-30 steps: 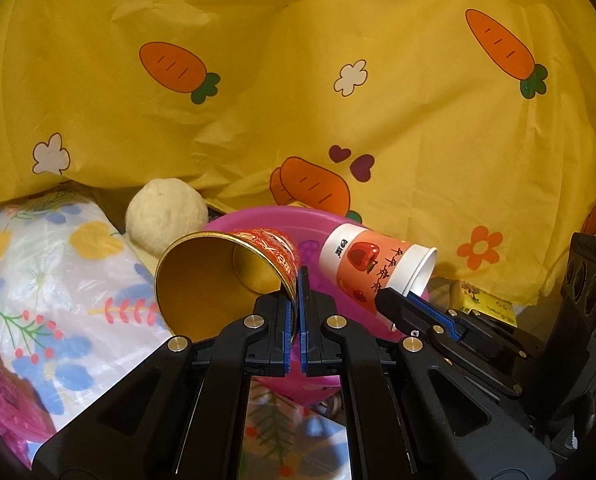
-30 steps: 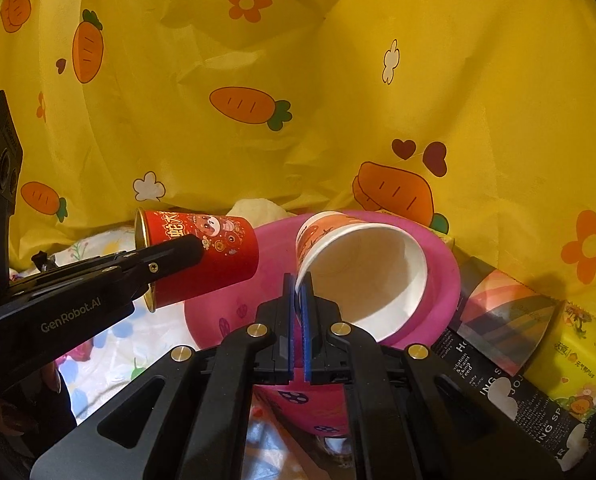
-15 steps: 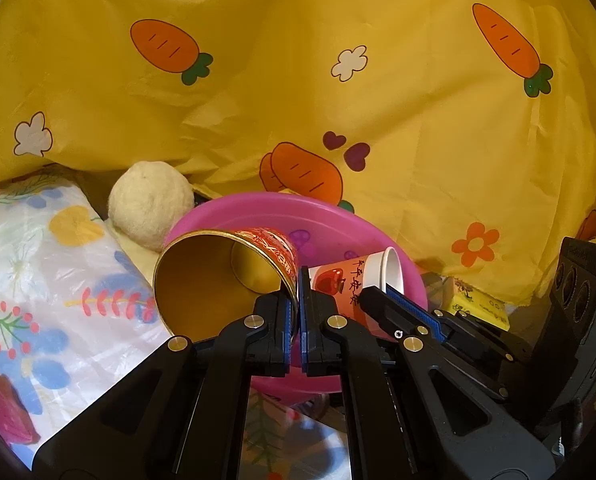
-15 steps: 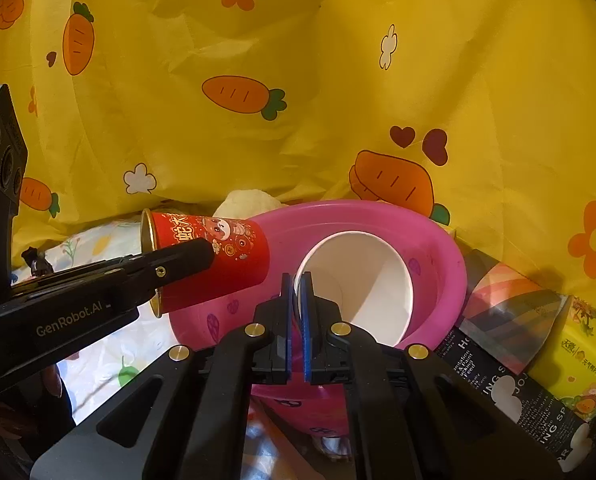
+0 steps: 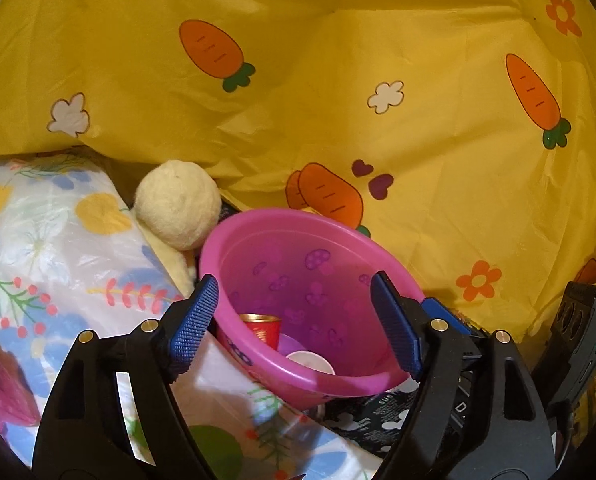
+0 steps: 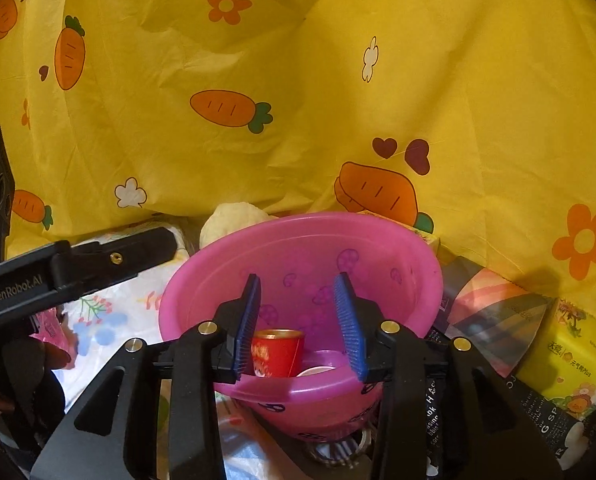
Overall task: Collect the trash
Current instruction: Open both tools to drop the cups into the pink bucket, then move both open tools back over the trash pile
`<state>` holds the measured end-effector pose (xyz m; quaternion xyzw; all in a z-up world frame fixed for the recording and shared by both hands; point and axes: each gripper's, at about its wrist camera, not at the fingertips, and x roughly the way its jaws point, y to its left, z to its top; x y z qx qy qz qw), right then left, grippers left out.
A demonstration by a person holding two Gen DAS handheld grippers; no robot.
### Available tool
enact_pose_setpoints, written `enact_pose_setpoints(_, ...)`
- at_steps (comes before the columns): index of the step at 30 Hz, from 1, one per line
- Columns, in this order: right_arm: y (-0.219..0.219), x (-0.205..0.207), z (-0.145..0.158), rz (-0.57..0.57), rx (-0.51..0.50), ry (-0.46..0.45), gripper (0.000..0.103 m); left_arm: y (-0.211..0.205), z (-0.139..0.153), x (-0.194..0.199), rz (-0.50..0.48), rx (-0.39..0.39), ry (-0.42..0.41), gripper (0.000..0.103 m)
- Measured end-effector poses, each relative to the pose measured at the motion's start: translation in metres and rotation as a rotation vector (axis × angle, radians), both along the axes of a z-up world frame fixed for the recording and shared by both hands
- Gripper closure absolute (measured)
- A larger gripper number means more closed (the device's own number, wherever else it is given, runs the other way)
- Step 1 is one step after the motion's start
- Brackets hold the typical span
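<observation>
Right wrist view: red cup (image 6: 277,354) and white cup (image 6: 316,371) dropped in pink basin (image 6: 298,240); your left gripper (image 5: 293,324) and right gripper (image 6: 298,324) jaws just opened, empty. Next: withdraw from basin, seek more trash.

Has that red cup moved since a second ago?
Yes. The red cup has dropped from the left gripper, whose jaws have just been opening, down into the pink basin.

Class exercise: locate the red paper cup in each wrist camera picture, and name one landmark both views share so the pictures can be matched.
Left wrist view: red paper cup low centre-left, upright inside the pink basin.
Right wrist view: red paper cup low centre, in the basin.
Shared landmark: the cream plush ball behind the basin's left rim.
</observation>
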<state>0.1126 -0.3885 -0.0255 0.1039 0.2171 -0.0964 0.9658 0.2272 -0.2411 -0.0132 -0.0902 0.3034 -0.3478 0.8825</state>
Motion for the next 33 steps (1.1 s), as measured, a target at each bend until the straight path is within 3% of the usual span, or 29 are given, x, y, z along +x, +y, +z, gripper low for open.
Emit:
enact_pose_setpoints(2, 0.003, -0.008, 0.004, -0.02, -0.015, -0.022, 0.045, 0.013, 0.007, -0.007, 0.049, 0.007, -0.028, 0.016)
enact_pose_setpoints(4, 0.008, -0.018, 0.009, -0.038, -0.029, -0.051, 0.029, 0.027, 0.013, -0.017, 0.096, 0.014, -0.051, 0.014)
enact_pose_setpoints(8, 0.021, -0.04, 0.018, -0.056, -0.038, -0.118, 0.016, 0.057, 0.025, -0.046, 0.21, 0.072, -0.118, 0.011)
enact_pose_setpoints(19, 0.073, -0.092, 0.025, 0.055, -0.017, -0.222, 0.014, 0.145, 0.024, -0.126, 0.449, 0.127, -0.174, 0.007)
enact_pose_setpoints(24, 0.101, -0.107, 0.014, 0.126, 0.027, -0.21, 0.014, 0.175, 0.014, -0.153, 0.509, 0.144, -0.178, 0.007)
enact_pose_setpoints(33, 0.157, -0.114, 0.007, 0.27, 0.0, -0.187, 0.014, 0.221, 0.008, -0.183, 0.601, 0.149, -0.186, 0.007)
